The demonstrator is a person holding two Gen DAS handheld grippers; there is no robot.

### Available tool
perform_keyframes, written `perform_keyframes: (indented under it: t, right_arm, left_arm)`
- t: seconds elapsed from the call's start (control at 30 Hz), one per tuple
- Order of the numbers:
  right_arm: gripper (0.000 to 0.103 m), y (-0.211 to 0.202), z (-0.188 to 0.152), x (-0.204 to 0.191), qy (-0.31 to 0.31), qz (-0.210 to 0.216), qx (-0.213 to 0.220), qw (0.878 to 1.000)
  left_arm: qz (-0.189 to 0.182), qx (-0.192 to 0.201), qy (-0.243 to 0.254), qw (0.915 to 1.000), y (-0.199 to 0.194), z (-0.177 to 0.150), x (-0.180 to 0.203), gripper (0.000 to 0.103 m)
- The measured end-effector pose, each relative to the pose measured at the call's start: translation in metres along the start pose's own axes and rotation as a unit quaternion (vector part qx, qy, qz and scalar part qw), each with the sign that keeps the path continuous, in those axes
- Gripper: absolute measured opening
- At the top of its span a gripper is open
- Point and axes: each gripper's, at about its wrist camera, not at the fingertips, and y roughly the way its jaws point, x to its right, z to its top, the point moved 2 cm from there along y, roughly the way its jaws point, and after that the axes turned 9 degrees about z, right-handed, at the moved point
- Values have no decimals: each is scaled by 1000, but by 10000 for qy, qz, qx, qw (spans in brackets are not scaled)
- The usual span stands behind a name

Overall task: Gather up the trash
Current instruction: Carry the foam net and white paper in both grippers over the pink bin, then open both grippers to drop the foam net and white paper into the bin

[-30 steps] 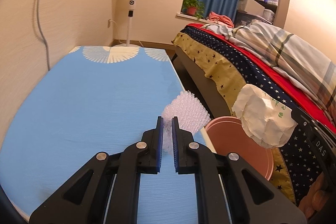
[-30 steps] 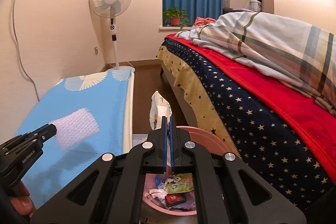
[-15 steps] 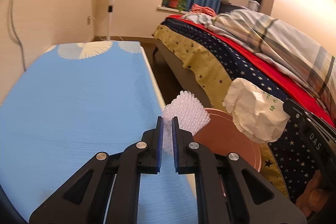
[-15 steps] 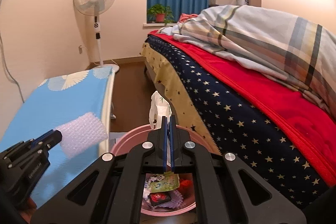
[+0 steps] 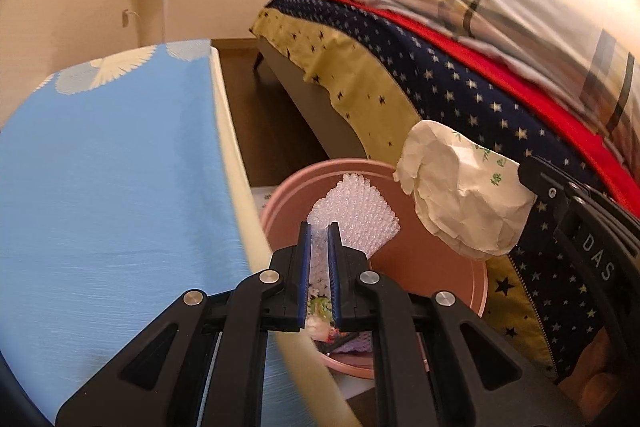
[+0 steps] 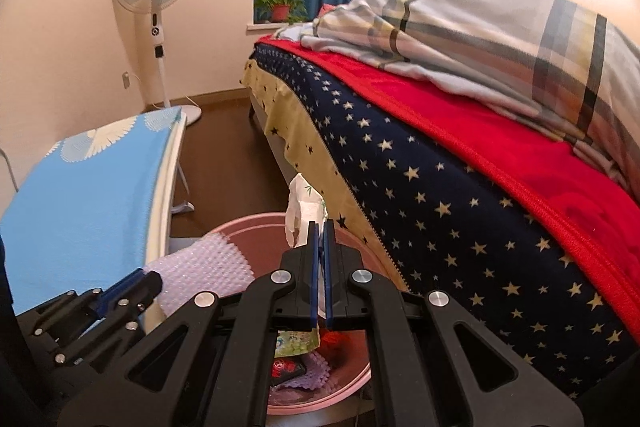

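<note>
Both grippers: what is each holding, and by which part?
Left gripper pinches the bubble wrap by its near edge; right gripper pinches the crumpled paper wrapper by its lower end, both above the pink bin.

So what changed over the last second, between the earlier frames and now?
The left gripper carried the bubble wrap off the blue table and rightward, so it now hangs over the pink bin. The right gripper, already above the bin, shifted only slightly with its crumpled paper wrapper. Both grippers stayed clamped; nothing has been dropped yet.
</note>
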Motion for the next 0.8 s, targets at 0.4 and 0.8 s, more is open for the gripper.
perform_keyframes:
  t: [0.4, 0.8]
  right_arm:
    - [2, 23, -14, 0, 50, -1, -307, 9995]
    - [7, 27, -22, -6, 120, 105, -468, 9988]
  left_arm:
    - [-68, -291, -91, 9995, 17, -9, -3, 14]
    - [176, -8, -290, 9994, -13, -1, -36, 14]
